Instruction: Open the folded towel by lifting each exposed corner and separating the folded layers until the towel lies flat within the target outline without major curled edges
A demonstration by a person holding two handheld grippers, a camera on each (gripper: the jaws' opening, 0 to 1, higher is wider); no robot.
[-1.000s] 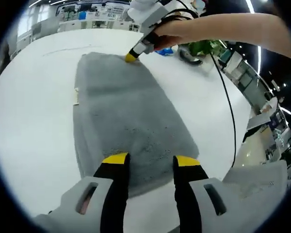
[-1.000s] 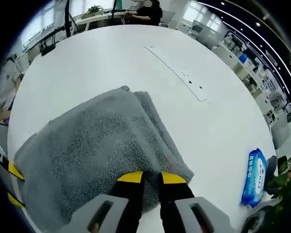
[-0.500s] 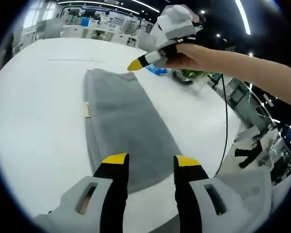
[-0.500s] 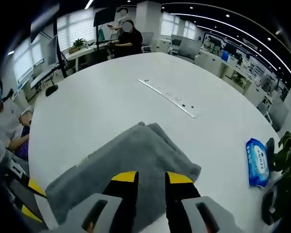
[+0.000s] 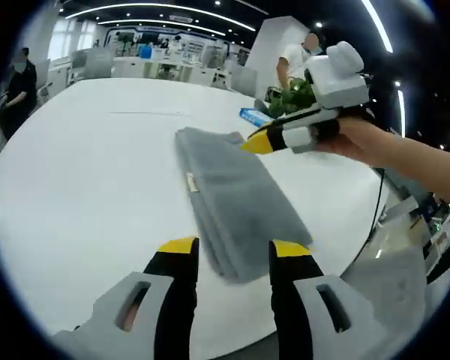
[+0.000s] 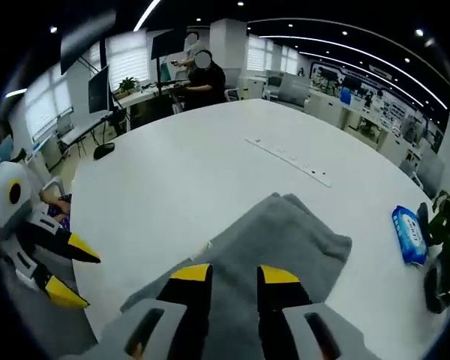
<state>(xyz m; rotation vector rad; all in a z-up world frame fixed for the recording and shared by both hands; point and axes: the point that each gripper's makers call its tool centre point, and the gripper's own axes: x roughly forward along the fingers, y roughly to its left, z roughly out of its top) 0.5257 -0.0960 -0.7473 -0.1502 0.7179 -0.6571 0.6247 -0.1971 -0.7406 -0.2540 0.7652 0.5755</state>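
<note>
- I am pulling both hands up and away from the towel (image 5: 232,202), which a second ago was right under my fingers; now it is lying further off, still folded in layers on the white counter (image 5: 82,180).
- My left gripper (image 5: 235,247) is hovering with its fingers apart and nothing between them, just above the towel's near end, where the stacked fold edges are showing.
- My right gripper (image 6: 234,274) has let go of the corner it was pinching a second ago; its fingers are now standing a little apart and empty, above the grey cloth and not touching it.
- In the left gripper view the right gripper (image 5: 296,135) is hanging in the air beside the towel's far end, clear of it, held in my hand (image 5: 367,142).
- In the right gripper view the left gripper (image 6: 49,259) is showing off to the side, beyond the towel's edge.
- I judge that this is a reset: no layer has been opened yet, so the unfolding is still wholly ahead of me.
- The small tag (image 5: 189,182) on the long edge is marking where the layers meet; I think a corner there is the next thing to take.
- A blue packet (image 6: 409,234) is lying near the far end, well clear of the towel.
</note>
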